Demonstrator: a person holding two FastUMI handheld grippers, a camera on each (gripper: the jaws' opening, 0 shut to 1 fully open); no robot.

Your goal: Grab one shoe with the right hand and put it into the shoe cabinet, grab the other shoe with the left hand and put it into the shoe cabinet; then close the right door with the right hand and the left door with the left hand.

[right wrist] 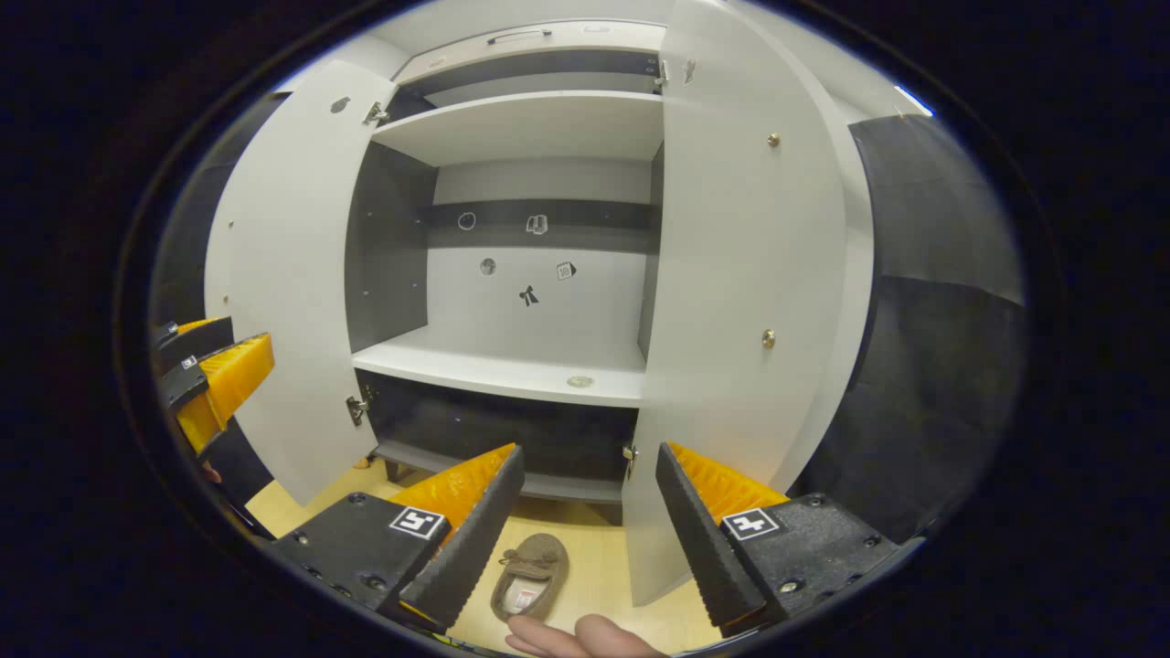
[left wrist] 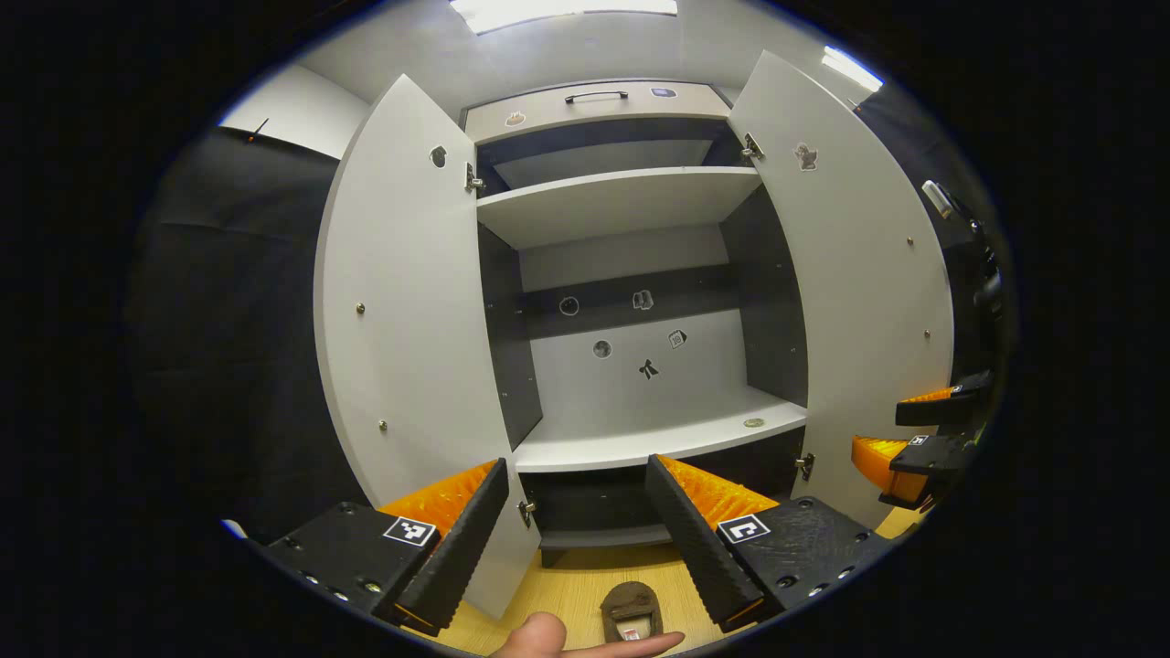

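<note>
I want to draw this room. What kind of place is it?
Probably an entryway mock-up in a recording booth: an open shoe cabinet with both doors wide, a brown shoe on the wooden floor, black cloth around.

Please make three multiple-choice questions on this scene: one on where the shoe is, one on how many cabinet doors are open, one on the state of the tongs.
1. Where is the brown shoe?
A. on the middle shelf
B. on the wooden floor before the shoe cabinet
C. between the tongs

2. How many cabinet doors stand open?
A. none
B. one
C. two

3. How are the right tongs and left tongs?
A. both open, holding nothing
B. both shut on a shoe
C. one shut on a door

Answers: 1 B, the shoe lies on the floor below the tongs; 2 C, the left door and right door both swing outward; 3 A, a wide gap shows between each pair of fingers.
</note>
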